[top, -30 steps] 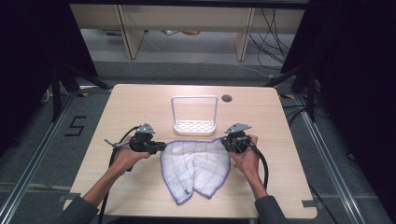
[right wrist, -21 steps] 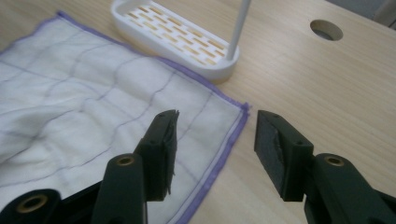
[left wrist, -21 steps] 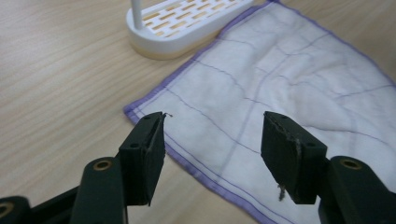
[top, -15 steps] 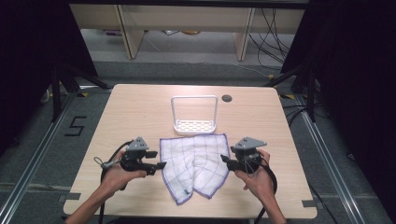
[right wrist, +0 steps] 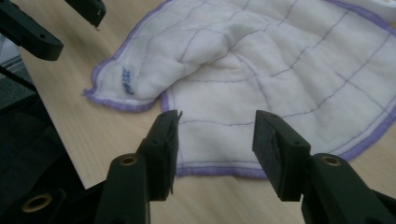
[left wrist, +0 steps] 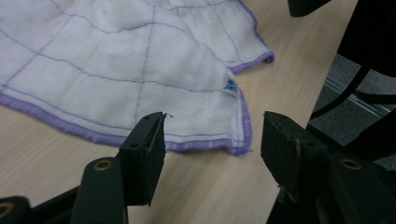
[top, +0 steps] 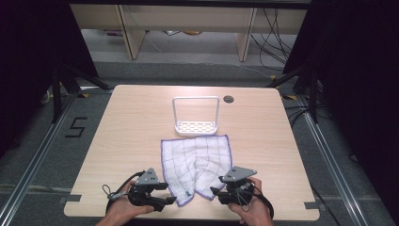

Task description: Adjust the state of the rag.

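A white cloth (top: 195, 162) with purple grid lines and purple hem lies spread on the wooden table (top: 131, 122), with a fold at its near edge. My left gripper (top: 168, 193) is open just off the cloth's near left corner; its jaws have just been opening and nothing is between them. In the left gripper view the hem (left wrist: 205, 145) lies just beyond the left gripper (left wrist: 212, 135). My right gripper (top: 217, 194) is open at the near right corner, its jaws opened and then narrowed a little, empty. The right gripper (right wrist: 217, 135) faces the cloth (right wrist: 261, 79).
A white wire rack (top: 196, 115) stands just beyond the cloth's far edge. A round cable hole (top: 228, 99) sits behind it. Both hands are at the table's near edge (top: 188, 217). The left gripper's jaw tips (right wrist: 46, 23) show at the right gripper view's upper left.
Both grippers have drawn back from the cloth's far corners to the near edge and opened. The cloth, bunched a second ago, now lies spread flatter.
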A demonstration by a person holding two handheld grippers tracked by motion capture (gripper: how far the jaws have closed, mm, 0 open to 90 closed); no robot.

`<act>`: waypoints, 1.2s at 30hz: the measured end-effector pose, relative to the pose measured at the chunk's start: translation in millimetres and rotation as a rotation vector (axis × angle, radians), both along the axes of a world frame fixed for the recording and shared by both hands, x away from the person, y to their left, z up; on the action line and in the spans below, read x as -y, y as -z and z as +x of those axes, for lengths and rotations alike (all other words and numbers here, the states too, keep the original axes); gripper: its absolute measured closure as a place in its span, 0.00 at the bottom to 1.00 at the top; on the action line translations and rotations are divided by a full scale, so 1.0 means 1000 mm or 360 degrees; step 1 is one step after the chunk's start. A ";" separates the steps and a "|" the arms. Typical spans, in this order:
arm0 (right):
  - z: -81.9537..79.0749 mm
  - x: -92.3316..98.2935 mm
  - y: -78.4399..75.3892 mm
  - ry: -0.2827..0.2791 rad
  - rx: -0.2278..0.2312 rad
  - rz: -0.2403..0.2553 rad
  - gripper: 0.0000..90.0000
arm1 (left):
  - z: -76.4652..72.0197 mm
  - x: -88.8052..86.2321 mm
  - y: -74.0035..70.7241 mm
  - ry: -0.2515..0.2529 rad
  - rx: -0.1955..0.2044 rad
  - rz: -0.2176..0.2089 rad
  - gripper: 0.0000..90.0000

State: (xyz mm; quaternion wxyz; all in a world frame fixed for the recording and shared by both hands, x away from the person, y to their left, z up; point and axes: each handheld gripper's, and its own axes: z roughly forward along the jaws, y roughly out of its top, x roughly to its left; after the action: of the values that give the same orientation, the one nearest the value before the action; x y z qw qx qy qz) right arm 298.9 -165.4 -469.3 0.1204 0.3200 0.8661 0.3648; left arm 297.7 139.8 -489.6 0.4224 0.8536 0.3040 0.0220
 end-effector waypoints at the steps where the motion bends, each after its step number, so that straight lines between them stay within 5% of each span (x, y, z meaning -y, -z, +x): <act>1: -0.002 -0.002 0.001 -0.0003 -0.0022 0.0002 0.59 | -0.002 0.004 0.001 -0.0003 -0.0012 -0.0016 0.44; 8: -0.004 -0.018 0.016 -0.0093 -0.0059 -0.0066 0.63 | -0.004 0.026 0.014 0.0062 -0.0031 0.0068 0.45; 11: -0.004 -0.023 0.021 -0.0106 -0.0064 -0.0083 0.63 | -0.002 0.031 0.018 0.0077 0.0020 0.0134 0.46; 17: 0.001 -0.032 0.030 -0.0191 -0.0037 -0.0179 0.70 | 0.003 0.031 0.019 0.0143 0.0144 0.0249 0.69; 19: 0.000 -0.033 0.032 -0.0145 -0.0067 -0.0209 0.80 | 0.004 0.029 0.020 0.0132 0.0183 0.0273 0.80; 23: 0.000 -0.026 0.027 -0.0157 -0.0042 -0.0184 0.98 | 0.005 0.022 0.016 0.0143 0.0176 0.0238 0.93; 29: -0.005 0.000 0.008 -0.0140 0.0014 -0.0135 0.99 | 0.005 -0.007 0.003 0.0105 0.0163 0.0122 0.94; 36: -0.022 0.033 -0.009 -0.0084 0.0043 -0.0082 0.99 | -0.016 -0.038 0.001 0.0090 0.0187 0.0140 0.94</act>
State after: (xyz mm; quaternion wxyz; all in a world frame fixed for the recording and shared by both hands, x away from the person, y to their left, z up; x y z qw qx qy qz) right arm 277.0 -198.6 -460.7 0.1306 0.2888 0.8816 0.3497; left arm 281.9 177.5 -490.4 0.4019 0.8769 0.2532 0.0735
